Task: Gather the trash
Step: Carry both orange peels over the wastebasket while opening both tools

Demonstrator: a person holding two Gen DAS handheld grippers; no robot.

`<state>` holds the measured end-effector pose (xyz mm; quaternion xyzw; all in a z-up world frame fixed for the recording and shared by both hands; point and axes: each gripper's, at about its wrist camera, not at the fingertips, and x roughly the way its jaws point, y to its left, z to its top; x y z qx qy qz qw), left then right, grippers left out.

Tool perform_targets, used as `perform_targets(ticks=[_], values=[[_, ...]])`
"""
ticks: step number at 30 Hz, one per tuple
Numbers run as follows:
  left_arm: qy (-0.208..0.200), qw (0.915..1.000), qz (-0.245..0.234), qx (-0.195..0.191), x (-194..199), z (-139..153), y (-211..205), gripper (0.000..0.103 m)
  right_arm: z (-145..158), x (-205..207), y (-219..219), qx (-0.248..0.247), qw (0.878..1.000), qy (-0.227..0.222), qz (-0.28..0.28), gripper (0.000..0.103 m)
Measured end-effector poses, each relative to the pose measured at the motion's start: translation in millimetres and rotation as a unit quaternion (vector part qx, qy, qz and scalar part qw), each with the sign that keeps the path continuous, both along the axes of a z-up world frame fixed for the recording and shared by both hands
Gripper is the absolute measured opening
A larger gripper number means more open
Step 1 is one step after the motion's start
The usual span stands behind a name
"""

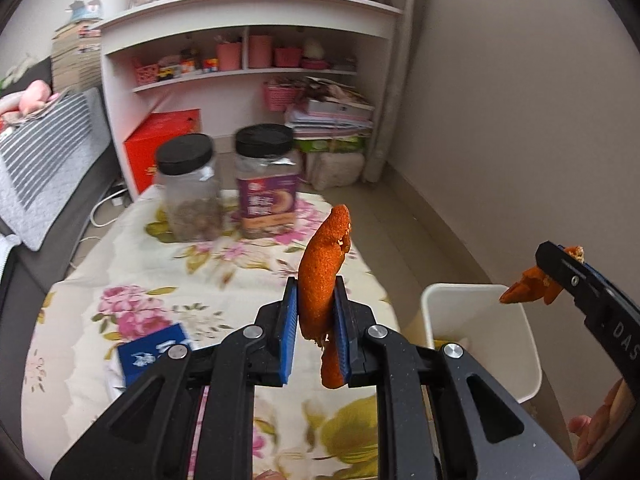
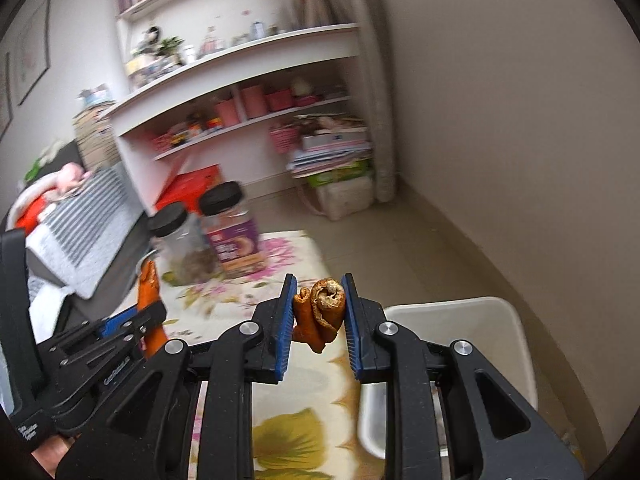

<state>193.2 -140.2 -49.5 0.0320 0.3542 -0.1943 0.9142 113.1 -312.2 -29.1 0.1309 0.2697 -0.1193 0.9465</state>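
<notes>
I am holding a long strip of orange peel [image 1: 322, 280] in my left tool [image 1: 316, 316], whose blue pads [image 1: 289, 332] are clenching it at about its middle, so that one end is sticking up above the fingers and the other is hanging down below them. In the left wrist view this tool is sitting over the desk [image 1: 120, 280], which is wearing a flowered cloth.

My right tool [image 2: 319, 312] is gripping a second piece, a curled-up bit of peel [image 2: 324, 308], squeezed between its pads with the pale inner side showing at the top of the roll. From the left camera I am seeing that same tool [image 1: 560, 268] out to the right, with its peel [image 1: 528, 286] poking out sideways right above the white bin [image 1: 480, 320].

The bin is standing on the floor just beside the right edge of the desk, and there seems to be something pale lying at the bottom of it, though I cannot tell what.

At the far end of the desk two black-lidded jars are standing side by side: a clear jar [image 1: 188, 188] with brownish contents and a purple-labelled jar [image 1: 266, 184]. A blue packet [image 1: 154, 350] is lying on the cloth near my left tool. Behind the desk a white shelf unit [image 1: 248, 32] is running along the wall.
</notes>
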Motion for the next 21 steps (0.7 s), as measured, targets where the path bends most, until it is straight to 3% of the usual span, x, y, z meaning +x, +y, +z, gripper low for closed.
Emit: perform_targets(ticks=[4, 5, 7, 10, 14, 21], values=[[0.005, 0.9997, -0.023, 0.002, -6, -2, -30, 0.017, 0, -14, -30, 0.003, 0.999, 0.004, -0.046, 0.030], [0.006, 0.9996, -0.028, 0.002, -8, -3, -36, 0.017, 0, -18, -39, 0.007, 0.998, 0.004, -0.062, 0.036], [0.010, 0.9990, -0.043, 0.004, -11, -5, -54, 0.017, 1, -29, -54, 0.008, 0.995, 0.001, -0.100, 0.060], [0.013, 0.9980, -0.061, 0.007, -17, -8, -76, 0.017, 4, -46, -77, 0.013, 0.988, -0.011, -0.157, 0.077], [0.025, 0.9960, -0.086, 0.006, -24, -13, -108, 0.018, 7, -67, -102, 0.021, 0.976, -0.028, -0.215, 0.085], [0.053, 0.9908, -0.125, 0.005, -32, -26, -154, 0.023, 7, -91, -125, 0.029, 0.964, -0.040, -0.262, 0.092]])
